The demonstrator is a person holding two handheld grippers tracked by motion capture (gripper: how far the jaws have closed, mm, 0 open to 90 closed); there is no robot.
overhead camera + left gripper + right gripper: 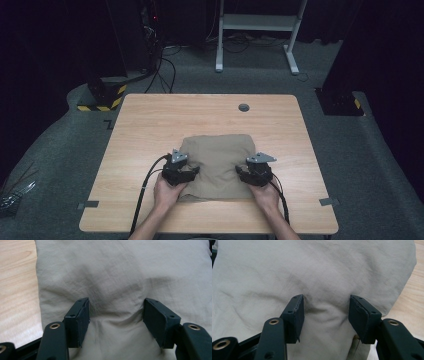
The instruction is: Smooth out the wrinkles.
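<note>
Wooden counter [150,120] is carrying a folded tan cloth [217,162] near its front edge — the left gripper [192,171] and right gripper [239,171] are pressing down on its side edges, jaws spread apart, clamping nothing.

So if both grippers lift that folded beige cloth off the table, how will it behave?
The cloth will probably go floppy: it already puckers between the open jaws of the left gripper and right gripper. It looks light, so it should lift easily. Its folded layers may slip apart and unfold, since they lie loosely stacked.
</note>
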